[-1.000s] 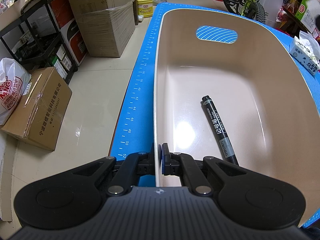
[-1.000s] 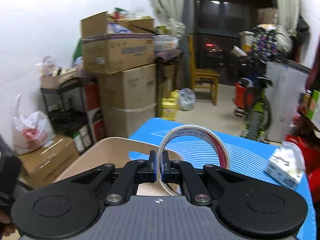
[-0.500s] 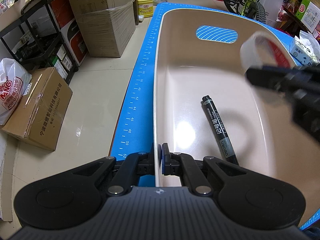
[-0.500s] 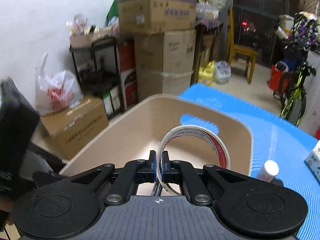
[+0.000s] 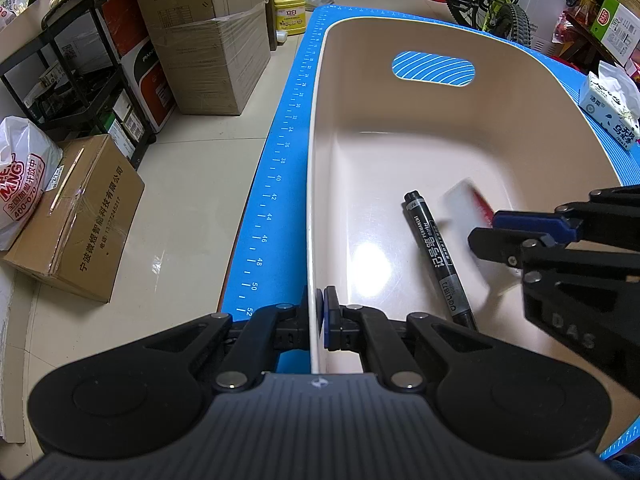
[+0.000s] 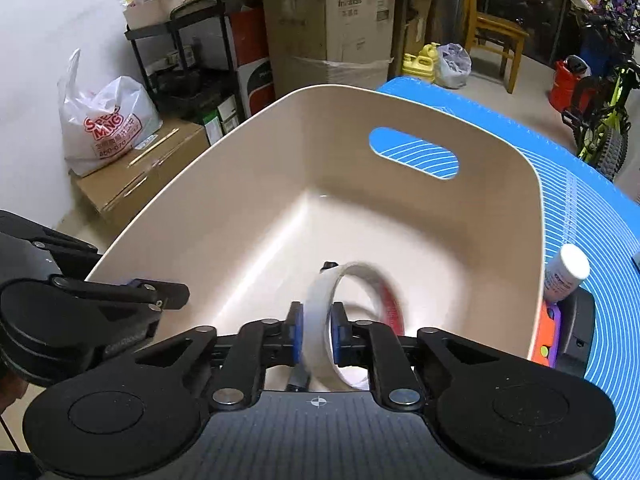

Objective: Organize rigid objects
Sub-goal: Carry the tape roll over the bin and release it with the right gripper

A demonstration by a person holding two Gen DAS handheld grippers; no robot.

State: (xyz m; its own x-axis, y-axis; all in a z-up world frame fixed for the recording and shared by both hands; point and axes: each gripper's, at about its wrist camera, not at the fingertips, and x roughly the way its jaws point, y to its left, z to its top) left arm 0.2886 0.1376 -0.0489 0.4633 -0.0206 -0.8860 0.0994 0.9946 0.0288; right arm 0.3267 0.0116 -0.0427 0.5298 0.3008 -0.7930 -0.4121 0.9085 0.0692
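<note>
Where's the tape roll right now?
Inside the beige bin, between the right gripper's just-opened jaws, right beside the black marker in the left wrist view; tape roll is motion-blurred.

The tub [image 5: 460, 128] is plain beige, on a bright blue mat [image 5: 280, 168] with white ruler marks and thin white curved lines. The marker [image 5: 436, 252] is black with grey-white lettering. The tape [image 6: 320, 320] is milky white (red print inside).

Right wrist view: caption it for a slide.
Right gripper jaws just opening around a tape roll over the beige bin.
</note>
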